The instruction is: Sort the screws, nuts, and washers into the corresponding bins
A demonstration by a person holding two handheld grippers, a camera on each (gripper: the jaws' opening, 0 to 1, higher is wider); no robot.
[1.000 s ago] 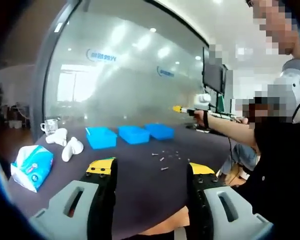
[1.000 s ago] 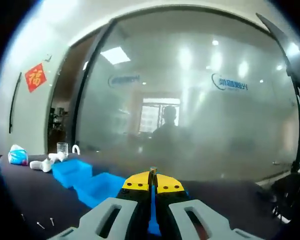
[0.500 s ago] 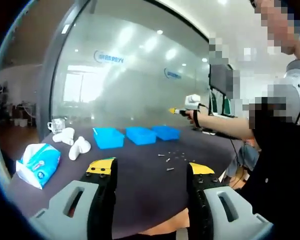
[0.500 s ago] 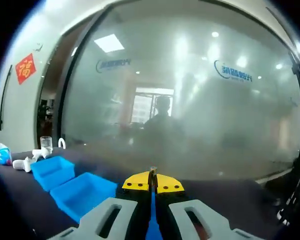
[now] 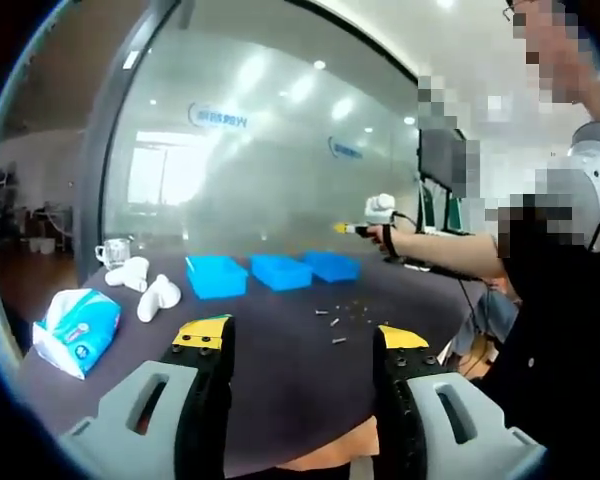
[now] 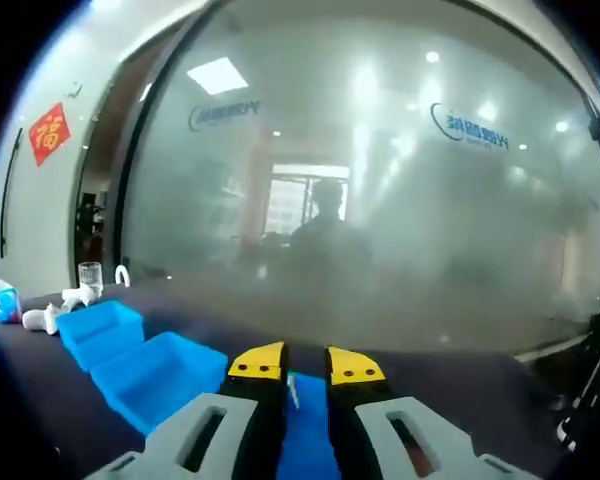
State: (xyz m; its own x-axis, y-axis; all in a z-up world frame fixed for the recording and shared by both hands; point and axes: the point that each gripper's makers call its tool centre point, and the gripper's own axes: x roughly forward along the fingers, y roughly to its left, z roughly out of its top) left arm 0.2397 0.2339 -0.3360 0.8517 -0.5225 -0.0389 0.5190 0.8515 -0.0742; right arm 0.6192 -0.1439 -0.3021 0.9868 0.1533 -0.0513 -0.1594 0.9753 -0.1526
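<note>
While the person holds both tools out over the dark tabletop (image 5: 280, 370), the left gripper (image 5: 300, 345) hangs above the near edge with its jaws spread wide and nothing between them. Three blue bins (image 5: 271, 271) stand in a row toward the far edge, in front of a frosted glass wall (image 5: 260, 150). A loose scatter of screws, nuts and washers (image 5: 340, 315) lies on the bare tabletop nearer than the bins, well apart from them. Toward the left edge sit a pack of tissues (image 5: 70, 328), white pipe fittings (image 5: 145, 285) and, farther back, a glass cup (image 5: 110, 251).

From the left gripper view, the right gripper (image 5: 352, 229) shows held out in a hand (image 5: 388, 236), raised over the far right of the tabletop beside the rightmost bin. In its own view the right gripper (image 6: 307, 362) has its jaws slightly parted, a narrow gap between the yellow tips, and a small pale piece (image 6: 293, 392) shows in that gap against the blue of the bin (image 6: 305, 440) directly below; what kind of piece it is cannot be told. Two more bins (image 6: 130, 355) run off to the left.
</note>
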